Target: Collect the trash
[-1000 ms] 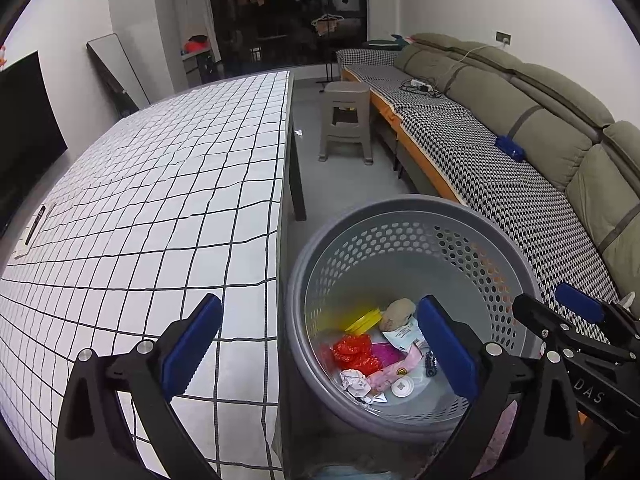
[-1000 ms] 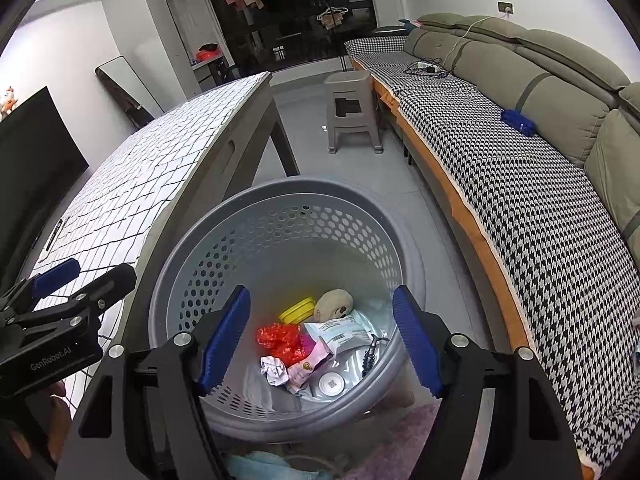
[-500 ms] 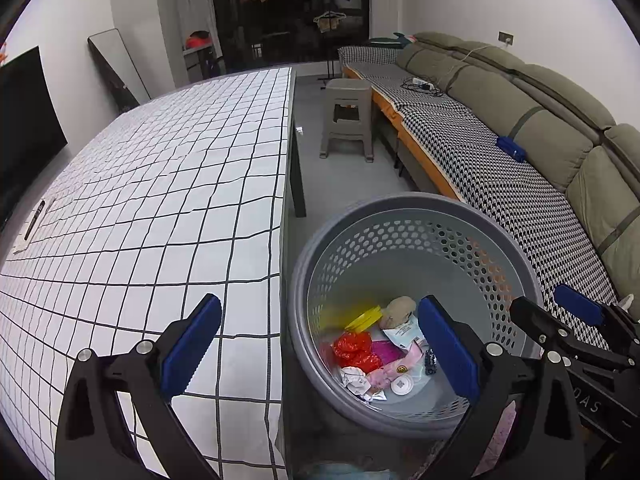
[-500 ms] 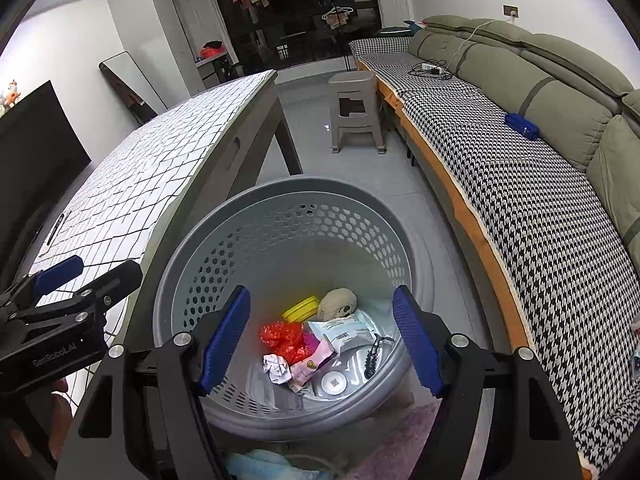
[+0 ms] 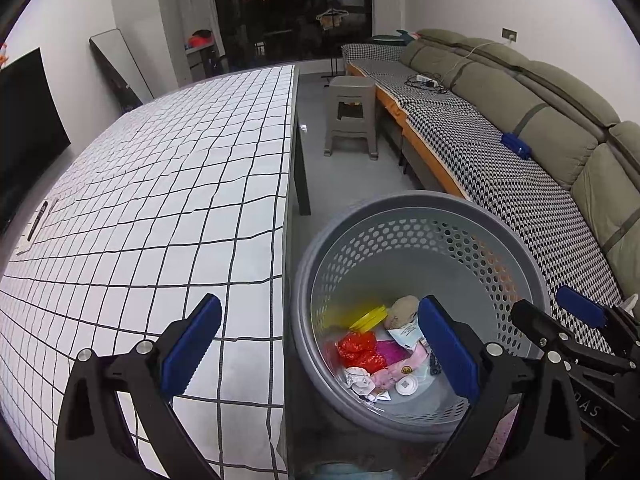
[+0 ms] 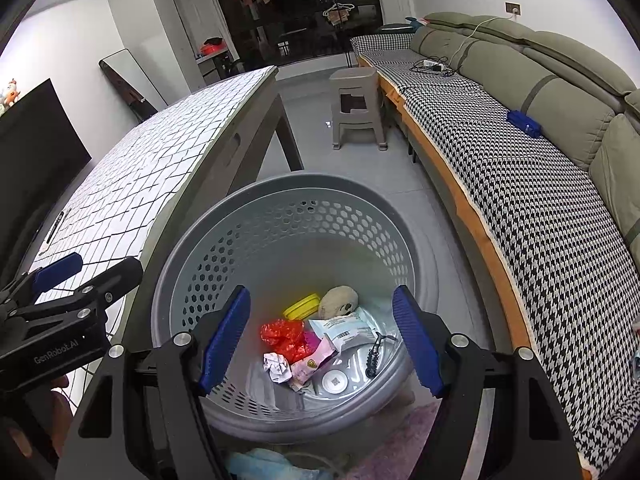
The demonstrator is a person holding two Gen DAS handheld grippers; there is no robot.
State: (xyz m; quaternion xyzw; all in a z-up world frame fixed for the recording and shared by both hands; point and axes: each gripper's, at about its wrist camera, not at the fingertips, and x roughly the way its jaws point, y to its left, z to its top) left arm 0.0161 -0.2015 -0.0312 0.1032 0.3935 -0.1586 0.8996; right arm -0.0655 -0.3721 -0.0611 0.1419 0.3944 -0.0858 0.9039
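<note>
We are in a living room with a long olive sofa (image 5: 560, 128) under a houndstooth throw, a grey plastic stool (image 5: 352, 116) on the pale floor, and a long surface (image 5: 160, 208) covered by a white grid-lined cloth. Measured against the grey perforated basket (image 6: 280, 232), the surface stands just to its left, the sofa well to its right, the stool beyond it.

The trash (image 6: 316, 340) already lies in the bottom of the basket: a red crumpled wrapper, a yellow lid, a white paper ball, a pink packet, a labelled pouch and a small dark item we cannot identify.

Both grippers are empty. The left gripper (image 5: 320, 348) has its fingers spread wide, straddling the surface's edge and the basket's near rim. The right gripper (image 6: 320, 340) hangs above the basket's mouth, fingers released with nothing between them.

As for risks, we judge the basket's rim the likeliest trouble: a finger dipping could catch it and tip the contents out. A thin dark object near the surface's far left edge, possibly a pen, may still need collecting or may not be trash at all.
</note>
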